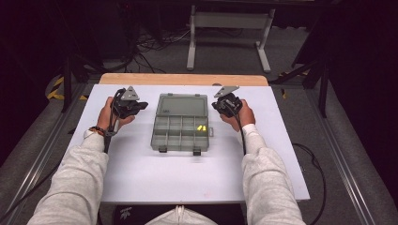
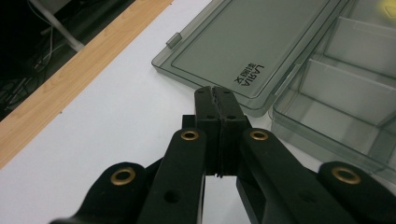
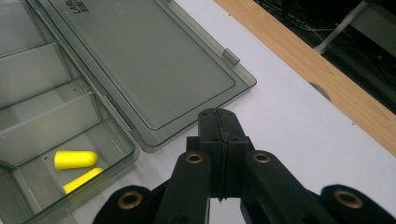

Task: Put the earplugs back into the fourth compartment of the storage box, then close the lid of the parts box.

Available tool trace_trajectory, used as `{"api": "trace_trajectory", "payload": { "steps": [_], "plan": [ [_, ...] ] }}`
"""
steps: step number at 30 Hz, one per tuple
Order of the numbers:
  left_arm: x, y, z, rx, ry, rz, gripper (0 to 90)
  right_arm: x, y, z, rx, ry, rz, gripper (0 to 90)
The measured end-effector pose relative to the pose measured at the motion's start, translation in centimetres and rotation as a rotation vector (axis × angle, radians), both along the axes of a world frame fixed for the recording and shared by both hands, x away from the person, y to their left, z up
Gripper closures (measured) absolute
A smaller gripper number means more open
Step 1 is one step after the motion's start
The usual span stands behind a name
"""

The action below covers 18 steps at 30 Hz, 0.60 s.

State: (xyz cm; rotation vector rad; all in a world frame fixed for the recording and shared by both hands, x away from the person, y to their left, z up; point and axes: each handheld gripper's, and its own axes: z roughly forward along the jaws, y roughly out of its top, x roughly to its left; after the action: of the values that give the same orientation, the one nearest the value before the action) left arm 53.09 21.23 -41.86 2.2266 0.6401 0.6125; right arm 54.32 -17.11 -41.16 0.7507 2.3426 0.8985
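From above, a grey plastic box (image 1: 180, 126) lies open near the middle of the white counter (image 1: 141, 178), its flat lid (image 1: 183, 105) folded back toward the far edge, where a strip of bare wood (image 1: 183, 79) shows. The tray part is split into small compartments, and two yellow earplugs (image 1: 201, 127) lie in one of them at the tray's right side. The left hand-held gripper (image 1: 141, 105) hangs just beside the lid's left edge, and the right hand-held gripper (image 1: 217, 105) sits just beside the lid's right edge; each is held in a hand with a pale grey sleeve behind it.

In the left gripper view, the left hand-held gripper (image 2: 215, 91) has its two black jaws pressed together with nothing between them. Its tip is over the white counter (image 2: 102, 130), close to the lid (image 2: 252, 42), which carries small printed lettering. The tray (image 2: 345, 93) lies to the right.

In the right gripper view, the right hand-held gripper (image 3: 218, 114) is likewise pressed together and empty, its tip just off the lid's (image 3: 154, 70) near corner. The two earplugs (image 3: 75, 159) rest side by side in the tray's (image 3: 46, 112) corner compartment nearest this gripper.
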Motion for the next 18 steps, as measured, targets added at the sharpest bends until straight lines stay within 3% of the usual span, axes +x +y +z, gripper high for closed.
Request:
{"api": "trace_trajectory", "payload": {
  "steps": [5,10,18],
  "plan": [
    [0.8,-0.6,-0.6,0.033,0.016,0.003,89.9,0.6,0.0,-0.6,-0.018,0.017,-0.012,90.0],
    [1.4,-0.8,-1.3,0.056,0.032,0.013,89.9,1.7,0.1,-0.4,0.001,0.050,-0.023,90.0],
    [2.3,-1.0,-2.7,0.069,0.075,0.020,89.9,2.8,1.8,-1.2,-0.057,0.107,0.012,90.0]
  ]
}}
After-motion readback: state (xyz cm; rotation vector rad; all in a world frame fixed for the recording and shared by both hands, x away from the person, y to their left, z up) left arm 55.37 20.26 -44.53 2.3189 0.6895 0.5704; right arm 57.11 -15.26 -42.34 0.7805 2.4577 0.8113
